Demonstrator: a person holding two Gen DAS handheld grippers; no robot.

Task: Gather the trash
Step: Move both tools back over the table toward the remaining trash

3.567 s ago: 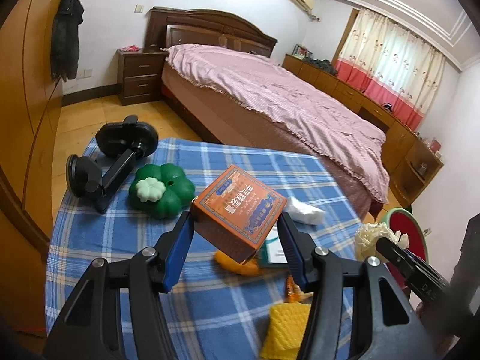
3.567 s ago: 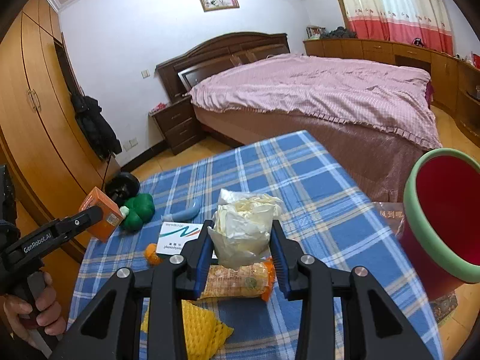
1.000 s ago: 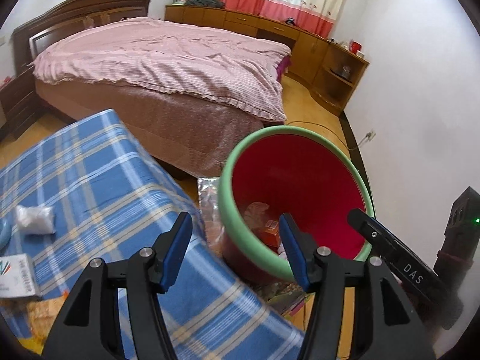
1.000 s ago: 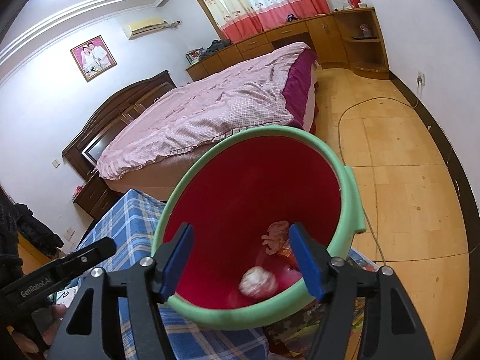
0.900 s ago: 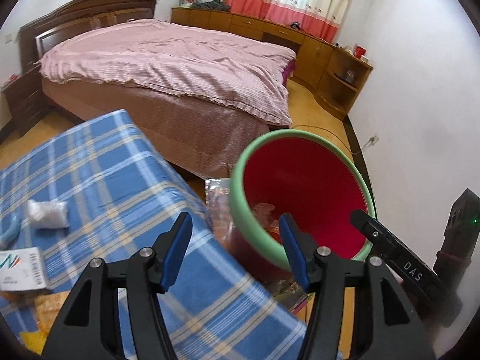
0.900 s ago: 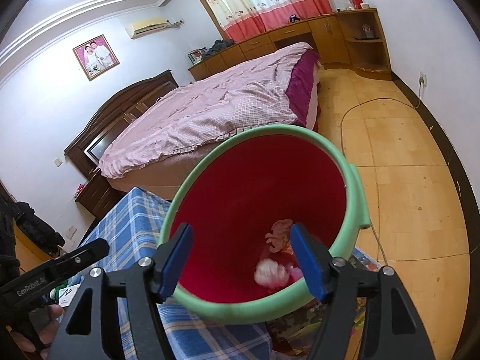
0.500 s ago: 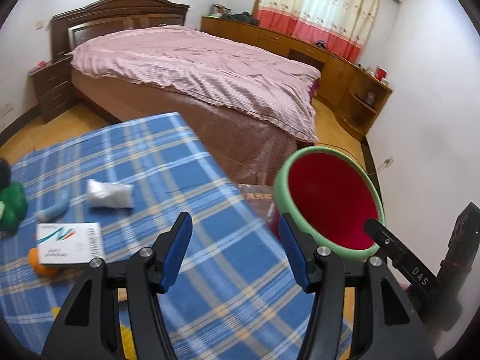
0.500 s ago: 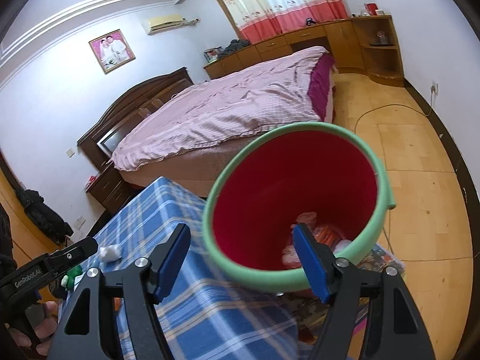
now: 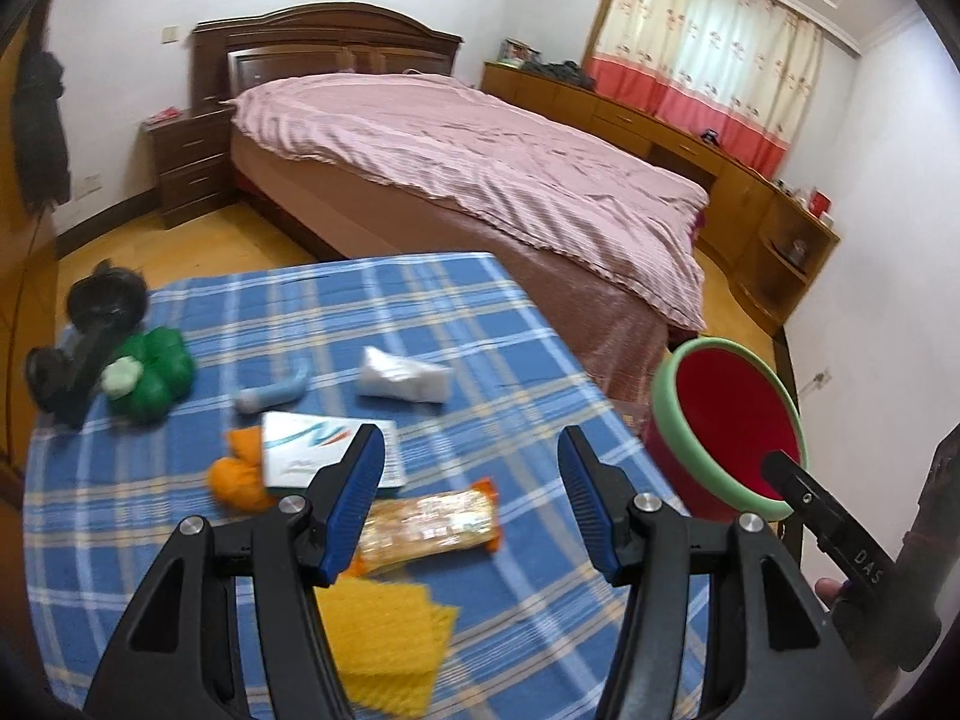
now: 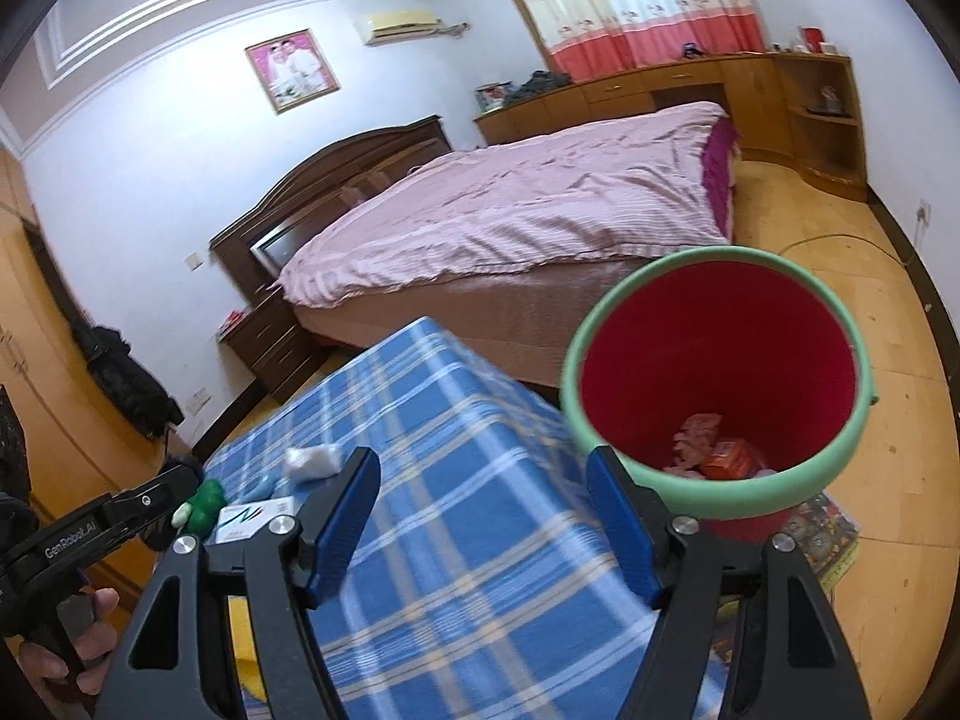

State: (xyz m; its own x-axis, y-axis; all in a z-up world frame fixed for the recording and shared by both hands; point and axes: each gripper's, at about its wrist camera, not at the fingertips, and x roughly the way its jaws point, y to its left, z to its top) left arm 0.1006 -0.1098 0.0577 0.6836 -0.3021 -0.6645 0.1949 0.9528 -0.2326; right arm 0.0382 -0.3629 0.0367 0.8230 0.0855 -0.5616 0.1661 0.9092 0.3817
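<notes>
My left gripper (image 9: 471,474) is open and empty above the blue plaid table (image 9: 456,312). Below and just left of it lies a clear snack wrapper (image 9: 429,525), with a yellow foam net (image 9: 384,642) nearer me. A white box (image 9: 327,450), an orange lump (image 9: 237,477) and a white wad (image 9: 402,383) lie farther back. The red bin with a green rim (image 9: 729,420) stands on the floor to the right. My right gripper (image 10: 483,504) is open and empty, between the table's edge and the bin (image 10: 714,384), which holds trash (image 10: 720,453).
A green flower-shaped thing (image 9: 150,372), a black suction mount (image 9: 84,336) and a pale blue tube (image 9: 273,393) lie at the table's left. A bed (image 9: 468,162) stands behind the table. The right gripper's body (image 9: 852,546) shows at the left view's right edge.
Both grippers let their loads fall into the bin. The left gripper has swung back left over the table. The right gripper has pulled back from over the bin toward the table.
</notes>
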